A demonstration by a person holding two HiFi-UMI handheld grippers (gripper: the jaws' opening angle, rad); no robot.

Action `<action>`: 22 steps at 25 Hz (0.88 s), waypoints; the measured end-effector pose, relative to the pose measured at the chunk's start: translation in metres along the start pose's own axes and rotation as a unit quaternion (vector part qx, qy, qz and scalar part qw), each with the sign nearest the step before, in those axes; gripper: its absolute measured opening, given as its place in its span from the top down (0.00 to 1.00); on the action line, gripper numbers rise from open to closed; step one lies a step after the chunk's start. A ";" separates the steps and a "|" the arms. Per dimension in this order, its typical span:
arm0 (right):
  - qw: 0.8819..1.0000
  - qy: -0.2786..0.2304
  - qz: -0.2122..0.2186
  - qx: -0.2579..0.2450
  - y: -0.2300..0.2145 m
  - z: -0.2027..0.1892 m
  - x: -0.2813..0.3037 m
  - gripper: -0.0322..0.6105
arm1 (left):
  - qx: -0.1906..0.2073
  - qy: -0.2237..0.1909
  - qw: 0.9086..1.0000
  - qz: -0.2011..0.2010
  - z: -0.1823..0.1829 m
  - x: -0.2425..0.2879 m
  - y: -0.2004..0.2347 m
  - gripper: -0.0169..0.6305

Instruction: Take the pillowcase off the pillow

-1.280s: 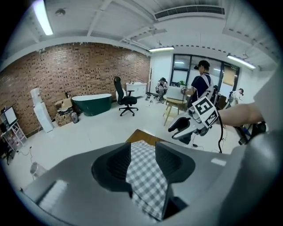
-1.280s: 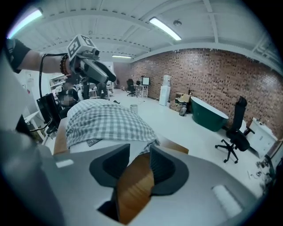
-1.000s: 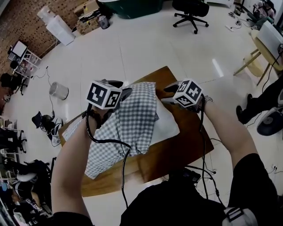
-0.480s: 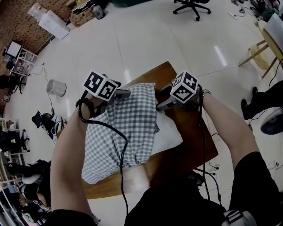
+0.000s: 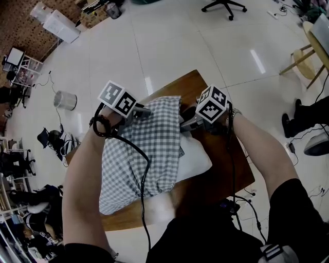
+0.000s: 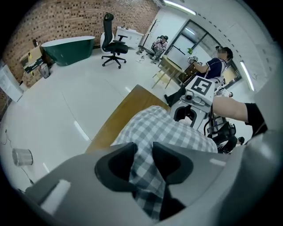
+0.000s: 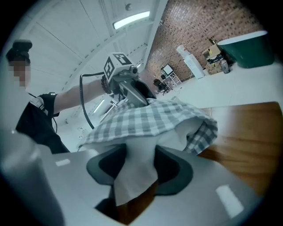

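A grey-and-white checked pillowcase (image 5: 139, 154) covers most of a white pillow (image 5: 194, 156) lying on a wooden table (image 5: 226, 169). My left gripper (image 5: 141, 110) points steeply down at the pillowcase's far end. Its jaws have just been closing, and a fold of checked pillowcase (image 6: 163, 128) is pinched between them at my left gripper (image 6: 143, 161). My right gripper (image 5: 184, 125) reaches in from the right at the open end. Its jaws have also just been closing, and my right gripper (image 7: 139, 165) now presses on a white corner of the pillow (image 7: 132, 176) that sticks out under the pillowcase (image 7: 146, 119).
The table (image 6: 119, 114) stands on a pale glossy floor. A small bin (image 5: 65, 100) is to the left, an office chair (image 5: 223, 5) at the far side and a wooden chair (image 5: 303, 56) at the right. A seated person's legs (image 5: 308, 113) are near the right edge. Cables hang from both grippers.
Both grippers have come down onto the pillow's far end. The left one tipped steeply downward and closed on the checked fabric. The right one rolled and closed on the white pillow corner.
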State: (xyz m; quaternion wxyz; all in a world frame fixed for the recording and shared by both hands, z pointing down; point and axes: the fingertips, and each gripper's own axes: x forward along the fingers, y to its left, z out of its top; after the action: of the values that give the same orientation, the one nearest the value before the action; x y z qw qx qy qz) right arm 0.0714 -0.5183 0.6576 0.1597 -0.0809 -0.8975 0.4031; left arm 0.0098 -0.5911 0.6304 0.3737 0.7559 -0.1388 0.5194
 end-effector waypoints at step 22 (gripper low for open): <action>0.911 0.009 -0.280 -0.302 0.135 -0.018 -0.028 0.92 | -0.040 -0.025 0.986 0.160 -0.038 -0.060 0.006 0.96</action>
State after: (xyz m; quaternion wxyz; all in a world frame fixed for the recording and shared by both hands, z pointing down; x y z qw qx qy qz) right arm 0.1067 -0.4241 0.5613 0.2421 0.1261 -0.9607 0.0502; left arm -0.0446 -0.5792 0.5868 0.3116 0.7213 -0.2881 0.5473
